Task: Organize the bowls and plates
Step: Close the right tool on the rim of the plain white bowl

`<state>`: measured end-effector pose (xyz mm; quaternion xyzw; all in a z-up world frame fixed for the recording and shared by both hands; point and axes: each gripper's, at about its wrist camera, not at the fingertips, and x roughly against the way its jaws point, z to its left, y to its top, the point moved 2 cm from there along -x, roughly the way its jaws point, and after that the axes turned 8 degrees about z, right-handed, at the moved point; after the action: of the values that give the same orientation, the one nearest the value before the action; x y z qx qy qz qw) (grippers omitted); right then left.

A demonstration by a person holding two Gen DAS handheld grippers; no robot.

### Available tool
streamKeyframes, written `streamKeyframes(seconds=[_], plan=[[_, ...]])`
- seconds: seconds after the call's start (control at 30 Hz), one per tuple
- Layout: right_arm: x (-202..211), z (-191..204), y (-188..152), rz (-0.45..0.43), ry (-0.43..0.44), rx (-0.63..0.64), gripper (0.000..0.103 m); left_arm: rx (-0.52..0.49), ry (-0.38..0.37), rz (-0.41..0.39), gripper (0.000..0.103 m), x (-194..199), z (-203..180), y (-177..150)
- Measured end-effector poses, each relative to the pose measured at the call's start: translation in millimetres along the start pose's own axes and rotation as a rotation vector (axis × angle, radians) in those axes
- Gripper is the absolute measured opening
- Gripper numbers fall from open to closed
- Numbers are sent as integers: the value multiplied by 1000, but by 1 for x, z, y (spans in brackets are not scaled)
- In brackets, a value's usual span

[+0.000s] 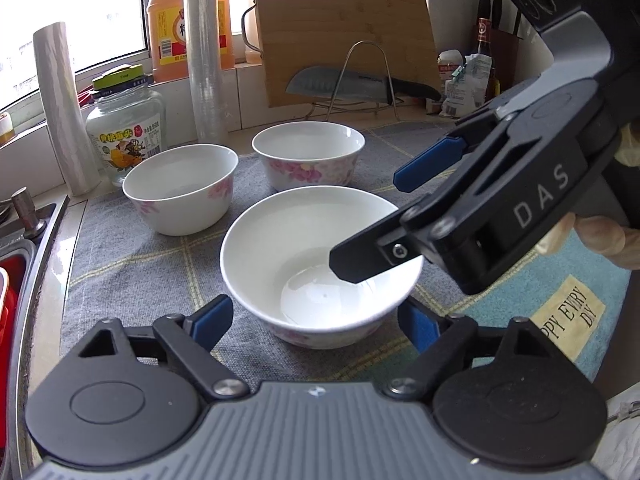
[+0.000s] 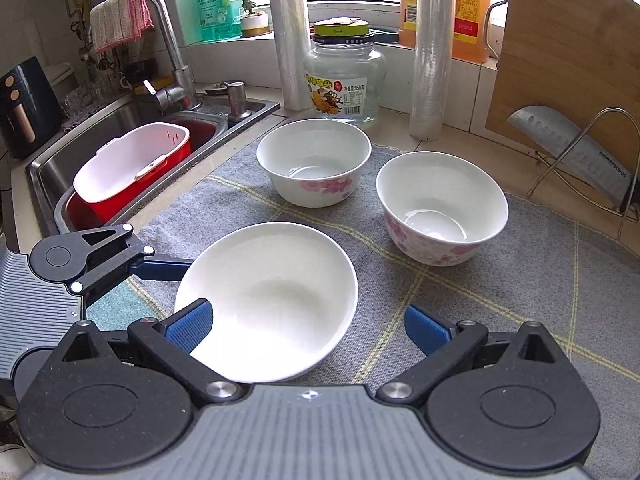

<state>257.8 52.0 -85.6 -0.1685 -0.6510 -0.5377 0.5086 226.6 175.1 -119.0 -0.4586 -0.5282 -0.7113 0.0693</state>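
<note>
Bowl (image 1: pixel 320 264) at frame centre sits between the left gripper's (image 1: pixel 316 316) spread pads, not yet clamped; right gripper (image 2: pixel 308 326), also apart, straddles its rim. Next: close, then stack.

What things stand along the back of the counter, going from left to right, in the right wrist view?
Faucet with a cloth → green bottle → thin plastic roll → glass jar → thick plastic roll → orange bottle → cutting board.

The cutting board (image 2: pixel 568 60) is cut off at upper right; the right gripper (image 1: pixel 372 220) hides the near bowl's (image 1: pixel 280 256) right rim.
</note>
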Motion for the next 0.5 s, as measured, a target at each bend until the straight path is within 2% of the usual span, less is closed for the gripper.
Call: streamKeyframes(seconds=[0.5], plan=[[-19, -5, 15, 52, 159, -20, 103, -51, -45, -25, 88, -4, 4, 0]])
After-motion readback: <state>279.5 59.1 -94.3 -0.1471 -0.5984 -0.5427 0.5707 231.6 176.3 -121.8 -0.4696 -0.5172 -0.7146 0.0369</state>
